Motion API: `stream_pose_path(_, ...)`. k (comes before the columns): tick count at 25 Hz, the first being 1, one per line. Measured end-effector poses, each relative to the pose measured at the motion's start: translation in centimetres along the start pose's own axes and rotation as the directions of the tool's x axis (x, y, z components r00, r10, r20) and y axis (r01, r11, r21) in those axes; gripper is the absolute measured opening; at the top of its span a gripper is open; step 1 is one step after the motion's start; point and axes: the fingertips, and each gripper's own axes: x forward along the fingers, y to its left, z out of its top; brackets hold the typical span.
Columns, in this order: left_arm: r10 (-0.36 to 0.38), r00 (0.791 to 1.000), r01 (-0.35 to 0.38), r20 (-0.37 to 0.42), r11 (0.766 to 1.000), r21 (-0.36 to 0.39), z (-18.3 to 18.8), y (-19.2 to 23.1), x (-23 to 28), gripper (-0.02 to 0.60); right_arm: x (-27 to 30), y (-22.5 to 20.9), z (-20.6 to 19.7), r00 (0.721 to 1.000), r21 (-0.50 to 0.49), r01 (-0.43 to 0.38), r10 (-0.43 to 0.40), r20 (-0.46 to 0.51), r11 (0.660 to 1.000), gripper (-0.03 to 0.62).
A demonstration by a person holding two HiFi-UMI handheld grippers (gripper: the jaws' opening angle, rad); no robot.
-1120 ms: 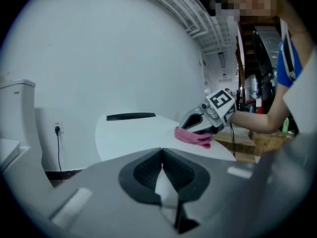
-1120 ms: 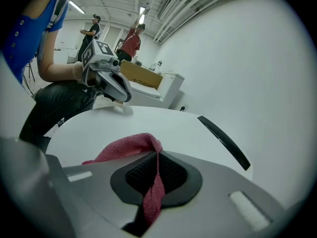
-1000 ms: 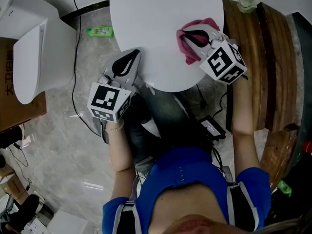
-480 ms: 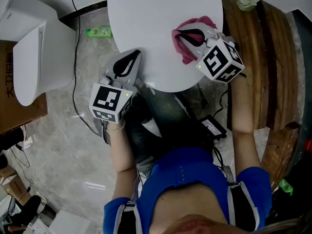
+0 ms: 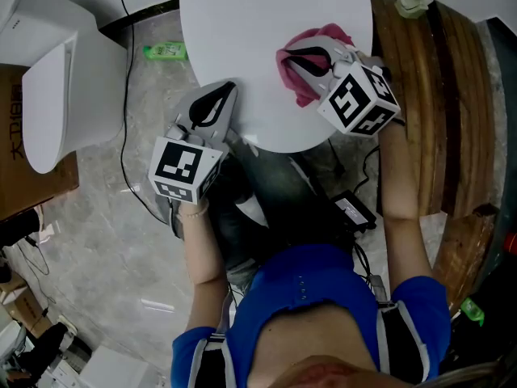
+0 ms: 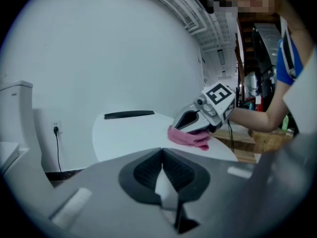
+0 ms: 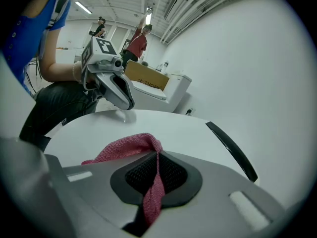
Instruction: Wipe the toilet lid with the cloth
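1. The right gripper [image 5: 292, 56] has its jaws clamped on a pink cloth [image 5: 289, 71]. A narrow fold runs up between the pads, and the rest is bunched on the toilet lid [image 5: 258, 23].
2. The cloth sits on the right side of the closed lid, toward its near end. It is pressed flat under the jaw tips, which looks like the right hold for rubbing the surface.
3. The left gripper [image 5: 226, 91] has its jaws closed together with nothing between them. It rests at the lid's near-left edge, well apart from the cloth. My guess is that it is parked there out of the wiping path, or is steadying the lid.
4. In the right gripper view, the pinched fold of cloth [image 7: 129, 148] lies in line with the jaws. Its loose bulk spreads ahead of the tips and to their left, toward the middle of the lid.
5. The lid's long axis runs away from the person. The rounded front is nearest them, and a black hinge strip [image 6: 129, 115] is at the far end.
6. Most of the white surface lies beyond and to the left of the cloth, so I judge the wiping has plenty left to cover.
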Motion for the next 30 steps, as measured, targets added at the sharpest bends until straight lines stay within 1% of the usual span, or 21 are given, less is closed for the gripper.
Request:
stream_pose_path(19,-0.006,1.0,0.006,-0.006,1.0,0.006,-0.1,0.0,0.0,0.002,1.3,0.6,1.5,0.999,-0.033,-0.036,0.036,0.011,0.999,0.009)
stream_pose_path(30,-0.008,1.0,0.008,-0.019,1.0,0.01,-0.4,-0.3,0.3,0.002,1.6,0.9,1.8,0.999,-0.043,-0.042,0.043,0.018,0.998,0.009)
